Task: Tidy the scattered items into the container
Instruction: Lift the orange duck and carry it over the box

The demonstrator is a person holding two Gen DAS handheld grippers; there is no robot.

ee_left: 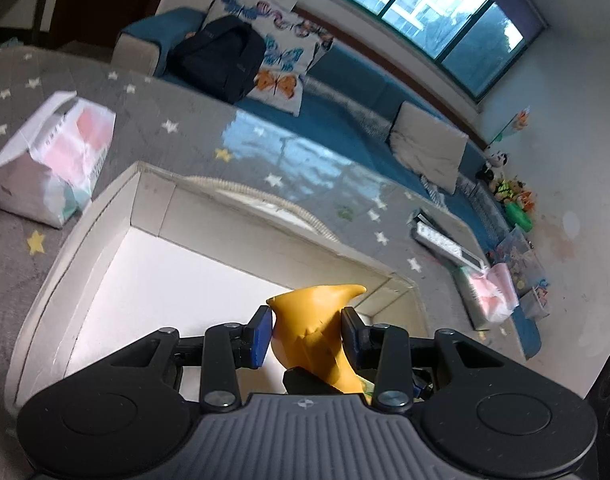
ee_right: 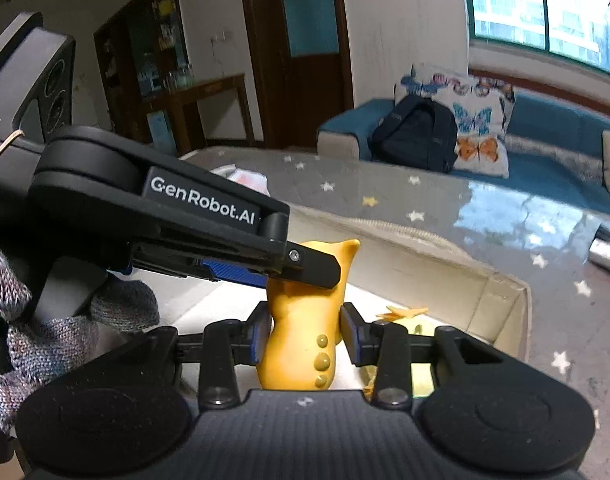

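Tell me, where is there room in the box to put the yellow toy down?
The white floor of the shallow cardboard box is bare along its left and far walls. Its right corner is crowded with small yellow scraps. Both tools, left and right, clamp the yellow rubbery toy above it.

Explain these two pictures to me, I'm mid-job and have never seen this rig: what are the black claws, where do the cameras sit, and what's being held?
There is no robot arm. A person holds a black two-finger gripper in each hand, and each gripper carries a wide-angle camera looking forward along its fingers. The left wrist view shows the left gripper; the right wrist view shows the right gripper, with the left one crossing in from the side and a knitted grey glove on the hand that holds it. Both grippers pinch the same yellow rubbery toy above an open white cardboard box. The box sits on a grey star-patterned cloth, beside a white packet with pink contents.
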